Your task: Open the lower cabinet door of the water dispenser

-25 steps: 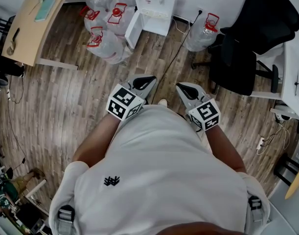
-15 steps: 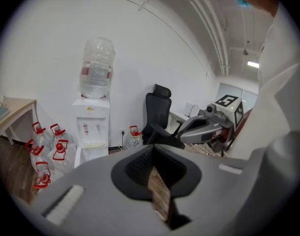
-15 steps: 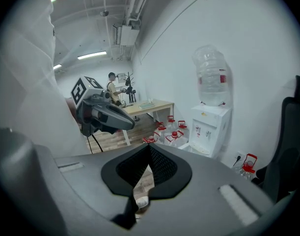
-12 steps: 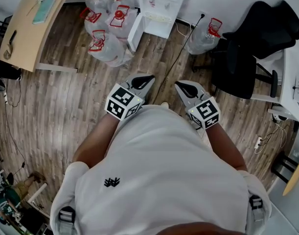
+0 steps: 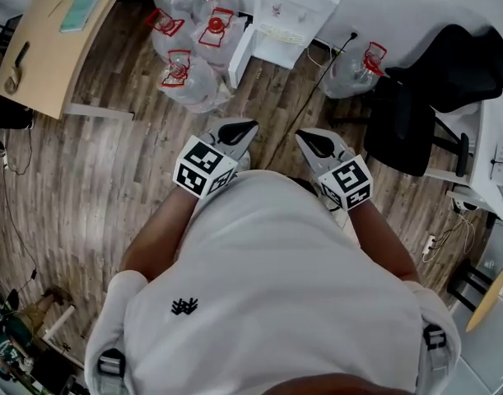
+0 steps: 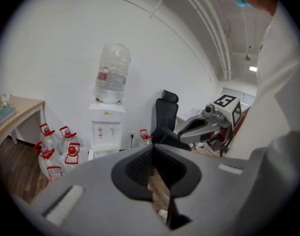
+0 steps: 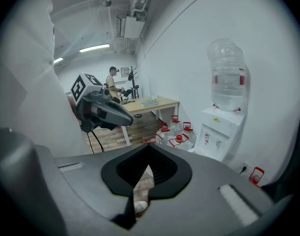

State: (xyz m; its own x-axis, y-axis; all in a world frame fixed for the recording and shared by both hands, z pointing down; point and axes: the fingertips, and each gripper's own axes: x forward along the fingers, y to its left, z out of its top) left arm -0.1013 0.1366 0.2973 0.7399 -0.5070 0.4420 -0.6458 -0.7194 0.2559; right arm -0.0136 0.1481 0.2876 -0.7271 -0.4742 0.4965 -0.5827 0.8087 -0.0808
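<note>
- Holds the left gripper [image 5: 237,127] out in front of the torso, tilted down toward the floor, with jaw tips pressed together on nothing.
- Holds the right gripper [image 5: 310,141] near it but apart from it, at a like downward tilt, with tips likewise together and empty.
- Angles the two noses slightly toward each other.
- Carries the left cube [image 5: 203,168] and the right cube [image 5: 348,184] at the rear of each gripper, close against the white shirt.
- Reaches forward with the left forearm [image 5: 156,237] and the right forearm [image 5: 381,241], both bare below short white sleeves, with elbows bent and set out from the sides.
</note>
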